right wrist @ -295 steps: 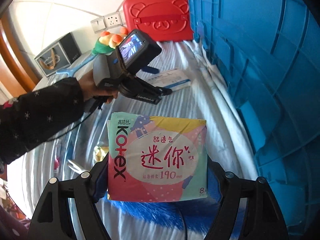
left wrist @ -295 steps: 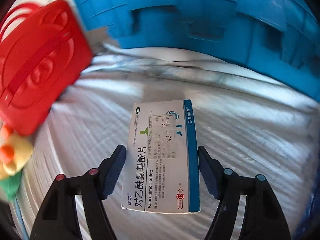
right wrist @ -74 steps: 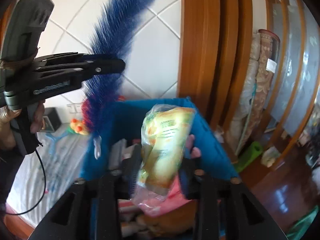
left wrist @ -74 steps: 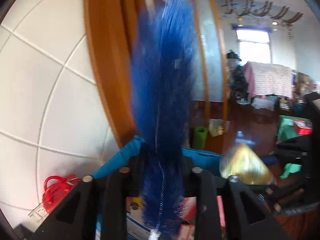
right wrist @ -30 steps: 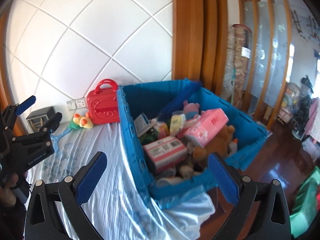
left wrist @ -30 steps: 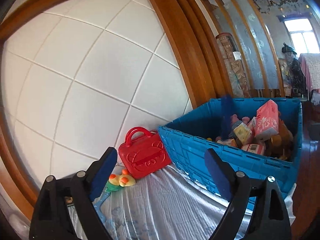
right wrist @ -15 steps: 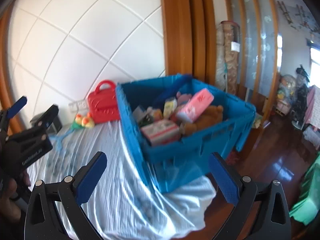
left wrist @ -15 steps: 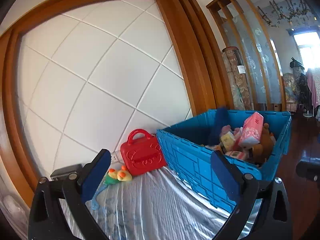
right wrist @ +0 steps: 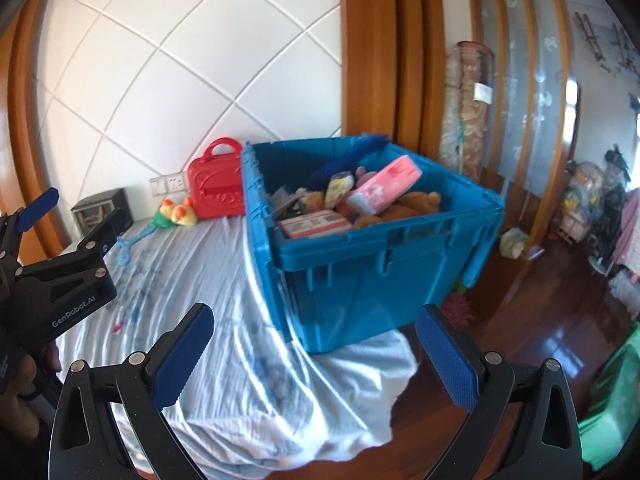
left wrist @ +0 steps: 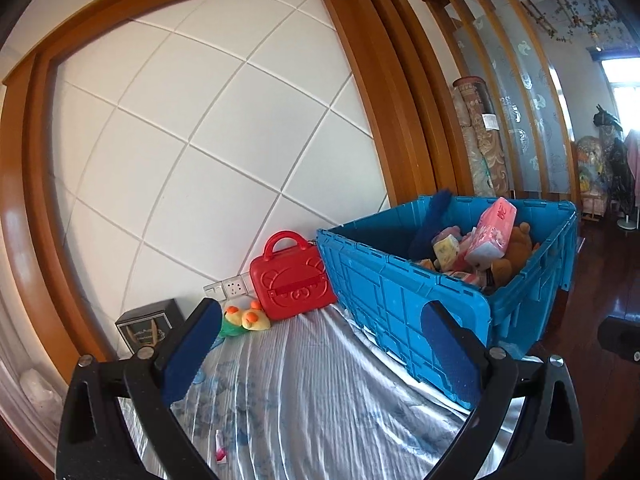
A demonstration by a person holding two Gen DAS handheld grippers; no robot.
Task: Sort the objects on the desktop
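Note:
The blue crate (left wrist: 400,292) (right wrist: 360,280) stands on the cloth-covered table, filled with several sorted items. Among them are a pink tissue pack (left wrist: 490,232) (right wrist: 384,184) and a blue feather duster (left wrist: 434,216) (right wrist: 348,160). On the cloth lie a red toy case (left wrist: 292,280) (right wrist: 216,188), a yellow duck toy (left wrist: 244,320) (right wrist: 176,210) and a small pink tube (left wrist: 220,446) (right wrist: 118,326). My left gripper (left wrist: 320,320) (right wrist: 76,212) is open and holds nothing, back from the crate. My right gripper (right wrist: 316,320) is open too, facing the crate's near corner.
A black box (left wrist: 148,328) (right wrist: 100,208) and a wall socket (left wrist: 232,286) sit at the back by the tiled wall. A light-blue plastic piece (right wrist: 128,246) lies near the duck. The table edge drops to a wooden floor (right wrist: 560,300) on the right.
Both grippers have drawn back and lower from the crate, so more of the cloth shows. The left jaws stand slightly wider than a second ago.

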